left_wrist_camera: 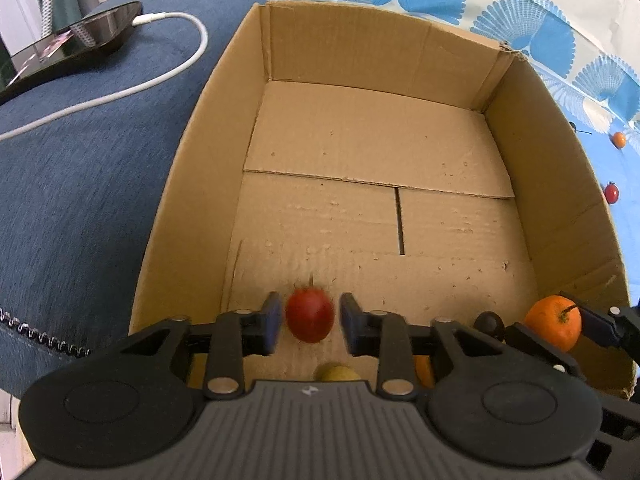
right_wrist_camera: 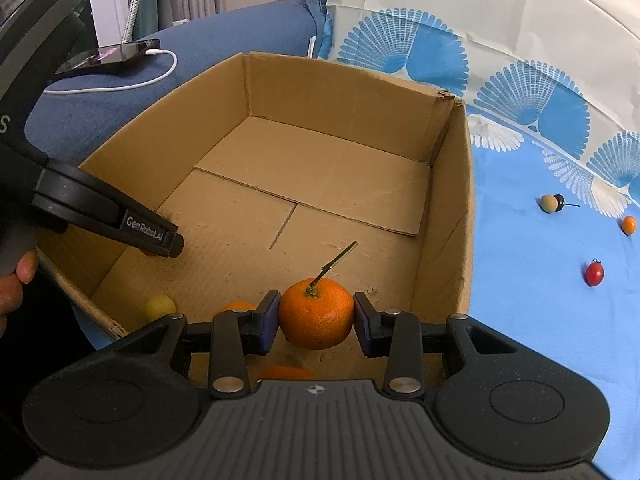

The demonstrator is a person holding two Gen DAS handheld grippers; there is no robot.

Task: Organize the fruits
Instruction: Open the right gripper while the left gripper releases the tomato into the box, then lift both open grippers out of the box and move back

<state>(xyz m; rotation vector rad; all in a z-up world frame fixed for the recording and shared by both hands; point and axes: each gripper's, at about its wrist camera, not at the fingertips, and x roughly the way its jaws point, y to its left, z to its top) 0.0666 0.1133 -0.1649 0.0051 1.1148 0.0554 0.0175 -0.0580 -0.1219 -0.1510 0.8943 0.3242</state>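
An open cardboard box [left_wrist_camera: 536, 184] [right_wrist_camera: 448, 216] stands on the blue cloth. My left gripper [left_wrist_camera: 309, 322] is open over the box's near end, with a blurred red fruit [left_wrist_camera: 310, 319] between its fingers, gaps on both sides. My right gripper [right_wrist_camera: 316, 320] is shut on a stemmed orange mandarin [right_wrist_camera: 316, 314], held over the box's near right corner; it shows in the left wrist view [left_wrist_camera: 554, 322] too. A yellow fruit [left_wrist_camera: 336, 372] [right_wrist_camera: 160, 306] and orange fruits [right_wrist_camera: 236, 307] lie on the box floor.
On the blue patterned cloth right of the box lie a small red fruit [right_wrist_camera: 594, 273], a small orange fruit [right_wrist_camera: 629, 225], a beige ball [right_wrist_camera: 548, 202] and a dark one. A phone [left_wrist_camera: 76, 48] with a white cable [left_wrist_camera: 160, 76] lies on the blue cushion to the left.
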